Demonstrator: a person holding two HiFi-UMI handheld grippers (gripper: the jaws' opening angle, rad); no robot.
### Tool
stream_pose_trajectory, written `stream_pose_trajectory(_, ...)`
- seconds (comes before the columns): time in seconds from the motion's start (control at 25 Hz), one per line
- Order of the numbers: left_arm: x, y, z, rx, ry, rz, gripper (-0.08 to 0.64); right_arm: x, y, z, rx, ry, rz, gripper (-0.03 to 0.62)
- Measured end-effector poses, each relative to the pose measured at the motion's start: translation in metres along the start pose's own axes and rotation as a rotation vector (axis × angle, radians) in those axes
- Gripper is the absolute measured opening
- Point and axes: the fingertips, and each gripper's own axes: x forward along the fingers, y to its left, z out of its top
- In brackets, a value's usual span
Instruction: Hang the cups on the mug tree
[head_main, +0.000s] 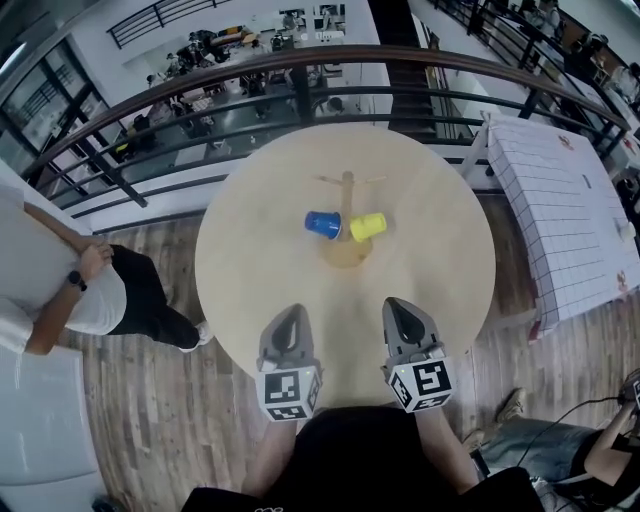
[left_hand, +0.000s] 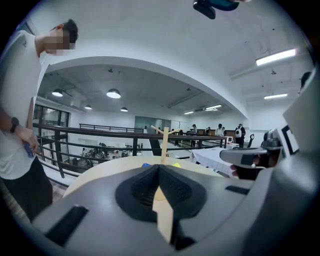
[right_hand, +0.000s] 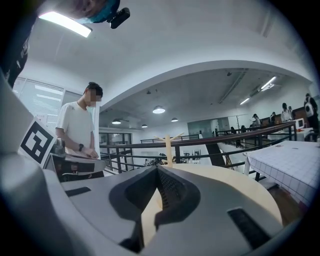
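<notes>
A wooden mug tree (head_main: 347, 215) stands near the middle of the round pale table (head_main: 250, 270). A blue cup (head_main: 322, 224) hangs at its left side and a yellow cup (head_main: 368, 227) at its right, both low by the trunk. The left gripper (head_main: 291, 318) and right gripper (head_main: 400, 310) rest side by side at the table's near edge, both shut and empty, well short of the tree. The left gripper view shows the mug tree (left_hand: 163, 144) past the closed jaws, with slivers of blue and yellow beside it. In the right gripper view the mug tree (right_hand: 168, 148) rises behind the jaws.
A dark railing (head_main: 300, 95) curves behind the table. A person in a white shirt (head_main: 70, 290) stands at the left. A white gridded table (head_main: 570, 210) stands to the right. Another person's legs (head_main: 560, 450) show at the lower right.
</notes>
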Motion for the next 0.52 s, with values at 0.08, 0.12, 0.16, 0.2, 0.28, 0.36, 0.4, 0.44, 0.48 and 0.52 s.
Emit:
stream_pose_trajectory(0.08, 0.000, 0.000, 0.003, 0.007, -0.005, -0.004, 0.012, 0.000, 0.000, 0.001, -0.001, 0.000, -0.002, 0.008)
stream_pose_trajectory(0.12, 0.000, -0.001, 0.005, 0.009, -0.007, -0.005, 0.012, 0.000, 0.000, 0.001, -0.002, 0.000, -0.002, 0.008)
stream_pose_trajectory(0.16, 0.000, -0.001, 0.005, 0.009, -0.007, -0.007, 0.012, 0.000, 0.001, 0.001, -0.002, 0.001, -0.001, 0.008)
stream_pose_trajectory(0.2, -0.001, -0.003, 0.006, 0.007, -0.008, -0.009, 0.012, -0.001, 0.001, 0.001, -0.002, 0.001, -0.001, 0.008)
stream_pose_trajectory(0.28, -0.001, -0.006, 0.006, 0.006, -0.011, -0.015, 0.012, -0.002, 0.001, 0.001, -0.003, -0.001, -0.002, 0.008)
stream_pose_trajectory(0.36, -0.001, -0.008, 0.005, 0.013, -0.012, -0.021, 0.012, -0.002, 0.000, 0.002, -0.005, -0.004, -0.004, 0.008)
stream_pose_trajectory(0.4, -0.001, -0.009, 0.004, 0.014, -0.011, -0.023, 0.012, -0.003, 0.000, 0.002, -0.006, -0.004, -0.004, 0.008)
stream_pose_trajectory(0.44, -0.001, -0.010, 0.004, 0.012, -0.012, -0.024, 0.012, -0.003, 0.000, 0.002, -0.006, -0.004, -0.004, 0.008)
stream_pose_trajectory(0.48, -0.001, -0.010, 0.005, 0.010, -0.014, -0.026, 0.012, -0.003, 0.000, 0.001, -0.008, -0.004, -0.004, 0.008)
stream_pose_trajectory(0.52, -0.002, -0.010, 0.006, 0.009, -0.016, -0.028, 0.012, -0.003, 0.001, 0.001, -0.009, -0.004, -0.003, 0.008)
